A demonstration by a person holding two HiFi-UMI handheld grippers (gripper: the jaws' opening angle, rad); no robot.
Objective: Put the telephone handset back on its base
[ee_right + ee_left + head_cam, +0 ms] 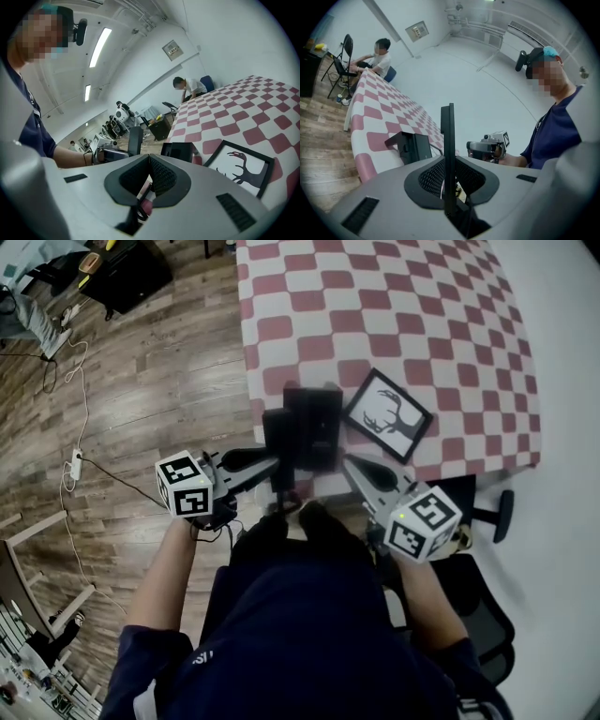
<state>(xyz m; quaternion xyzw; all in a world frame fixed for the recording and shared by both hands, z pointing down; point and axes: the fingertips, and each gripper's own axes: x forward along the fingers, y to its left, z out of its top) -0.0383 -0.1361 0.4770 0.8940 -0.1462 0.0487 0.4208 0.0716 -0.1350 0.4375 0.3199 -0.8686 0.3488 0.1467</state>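
Handset of slim black plastic (447, 126) stands upright, clamped by the left gripper (449, 164) just beside the boxy black base (411, 147) at the red-and-white checked table's (403, 315) near edge, presumably for lowering into its cradle. The right gripper (149, 158), jaws together and empty, hangs clear.

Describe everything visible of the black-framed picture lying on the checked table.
The black-framed rectangular picture shows a black antlered deer silhouette on white. It lies flat and skewed on the red-and-white checked tablecloth, near the table's front edge, just right of the black telephone base. Nothing rests on it.
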